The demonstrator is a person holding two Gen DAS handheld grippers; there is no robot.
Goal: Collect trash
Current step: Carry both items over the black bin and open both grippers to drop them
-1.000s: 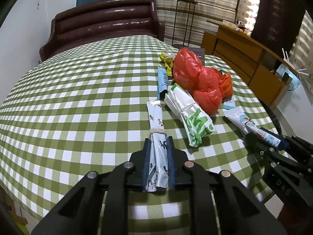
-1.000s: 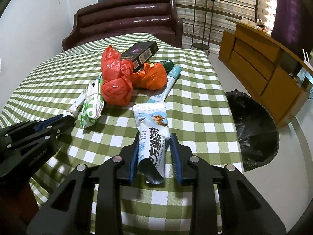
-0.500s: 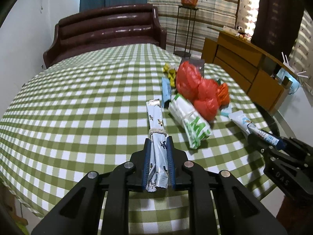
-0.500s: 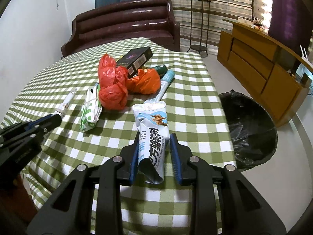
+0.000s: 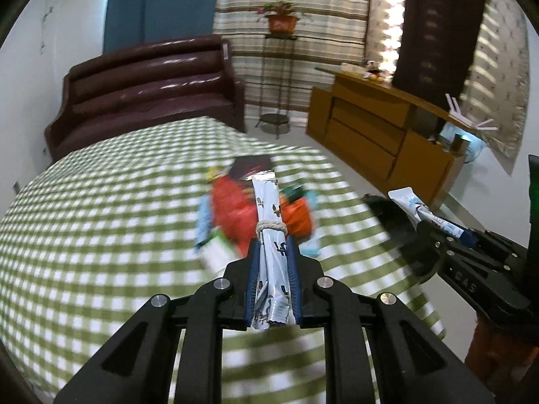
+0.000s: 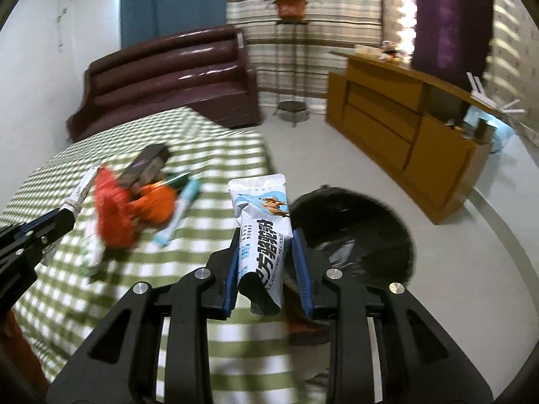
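Nearest in the left wrist view, the left gripper [image 5: 272, 289] has its jaws clamped on a rolled silver wrapper [image 5: 269, 232] bound with a loop of twine. The wrapper's long axis runs straight out along the jaws, its free end clear of the cloth.

In the right wrist view, the right gripper [image 6: 267, 269] has its jaws closed on a white and blue sachet [image 6: 262, 232], printed with a camel and dark lettering. The sachet is creased at its lower end and stands up along the jaw line.

The relation that governs the next move: the black-lined bin [image 6: 353, 232] stands on the floor just off the right edge of the worktop [image 6: 134, 279], directly ahead of and below the right jaws. The sachet partly overlaps the bin's rim in this view. The right hand is judged nearer the bin; the left gripper is over the worktop, with the bin beyond the right gripper on its far side.

Further out, the remaining trash lies in a cluster towards the middle of the worktop: crumpled red and orange bags [image 6: 124, 212], a dark box [image 6: 145, 168], a light blue tube [image 6: 178, 212] and a green and white packet [image 5: 215, 252]. Motion blur prevents finer detail.

Judgement: both items are ready for release into the bin; much is left to collect.
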